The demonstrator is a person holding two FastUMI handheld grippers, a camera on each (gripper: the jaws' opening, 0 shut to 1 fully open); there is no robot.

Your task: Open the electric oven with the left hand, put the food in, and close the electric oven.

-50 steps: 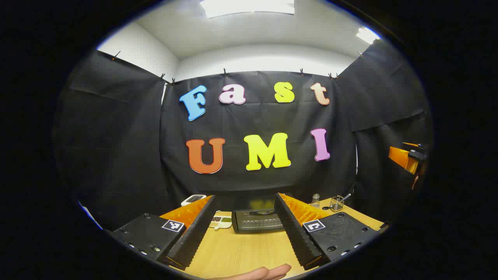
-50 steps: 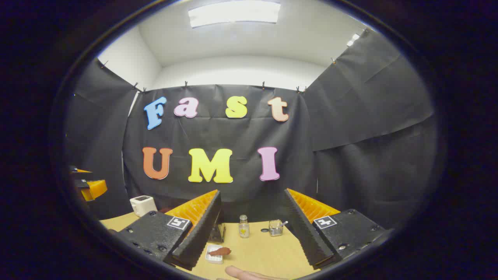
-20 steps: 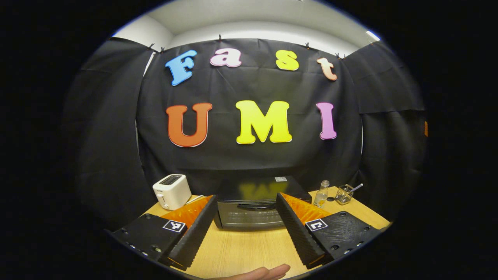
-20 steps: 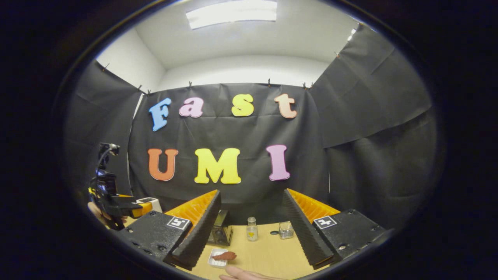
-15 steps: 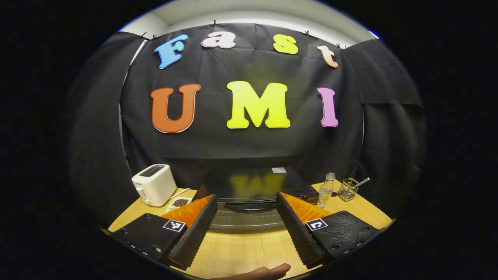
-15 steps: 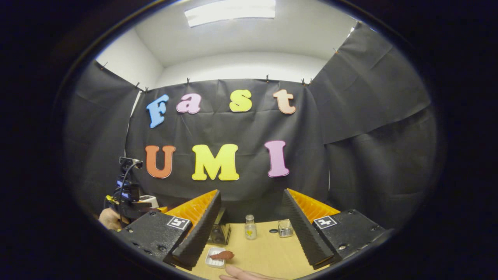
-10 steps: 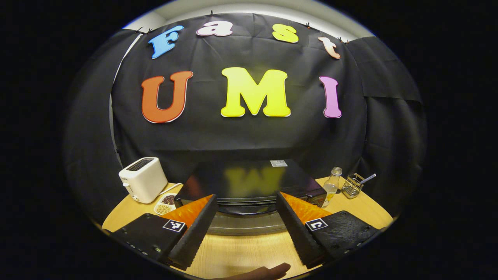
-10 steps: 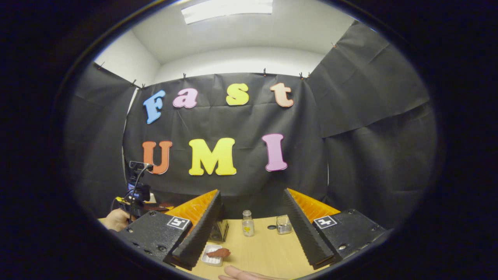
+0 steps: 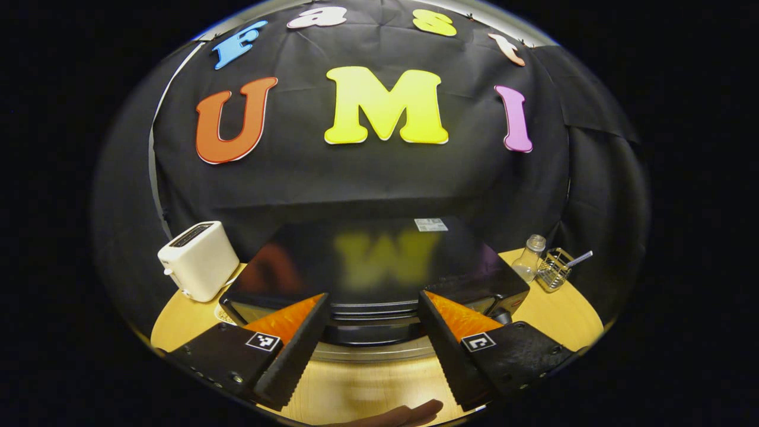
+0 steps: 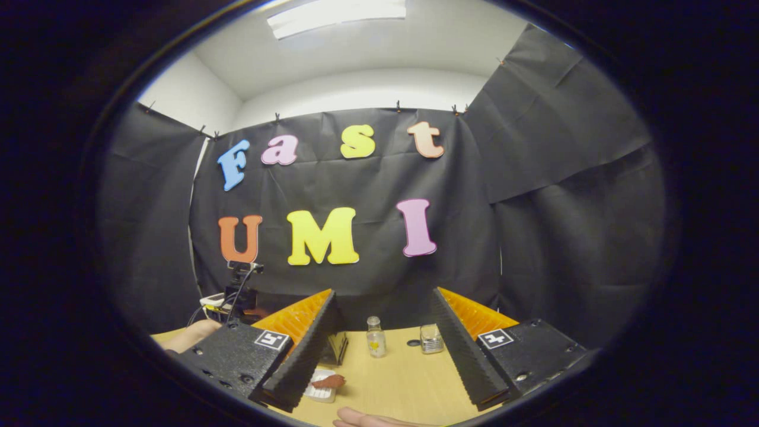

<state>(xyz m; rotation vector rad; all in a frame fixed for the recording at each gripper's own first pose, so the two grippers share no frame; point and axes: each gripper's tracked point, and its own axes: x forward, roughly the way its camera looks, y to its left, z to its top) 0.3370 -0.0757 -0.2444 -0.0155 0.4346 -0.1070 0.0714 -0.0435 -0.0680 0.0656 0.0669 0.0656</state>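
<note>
white sticker [image 9: 431, 224] on oven [image 9: 379, 267] top, print seemingly too small to read.

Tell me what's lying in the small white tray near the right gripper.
A reddish-brown piece of food lies in the white tray. The right gripper's finger covers the tray's left part.

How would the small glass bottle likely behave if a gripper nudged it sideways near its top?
The bottle stands upright on the table, tall for its narrow base, so it would probably tip rather than slide. It looks like clear glass, so likely stiff, slippery and breakable. It seems nearly empty, so probably light. Its round body might roll once down.
</note>
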